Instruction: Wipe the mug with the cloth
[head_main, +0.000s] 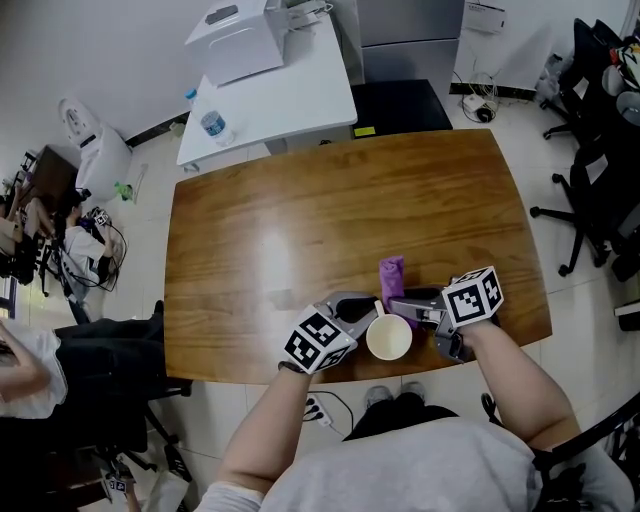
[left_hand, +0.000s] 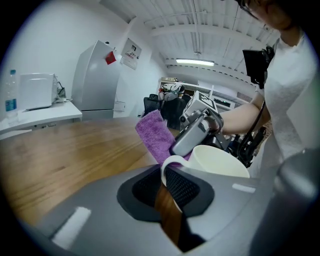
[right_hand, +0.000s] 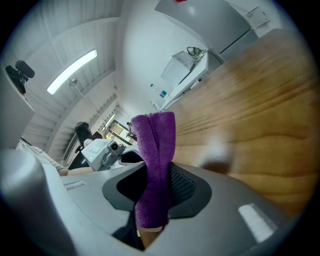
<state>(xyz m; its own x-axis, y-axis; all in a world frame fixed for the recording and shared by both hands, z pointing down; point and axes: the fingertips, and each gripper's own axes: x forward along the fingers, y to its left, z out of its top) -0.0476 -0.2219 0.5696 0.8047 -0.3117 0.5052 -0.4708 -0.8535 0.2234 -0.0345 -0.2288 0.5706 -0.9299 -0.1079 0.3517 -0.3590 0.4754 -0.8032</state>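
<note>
The white ceramic mug (head_main: 389, 337) is seen upright near the front edge of the brown wooden worktop (head_main: 300, 230), between the two tools. It is judged rigid, smooth, fairly weighty and breakable. Its looped handle (left_hand: 166, 165) is the natural hold, and it is pinched there by the left tongs (left_hand: 168, 186). A glazed handle may swivel in so narrow a pinch, so wiping pressure is best kept light. The purple terry cloth (right_hand: 156, 150) is judged soft, light and limp. It is clamped at its lower end by the right tongs (right_hand: 156, 192), with the free part projecting beyond the tips, just beside the mug. Nothing is seen inside the mug, and its pale interior appears empty.
</note>
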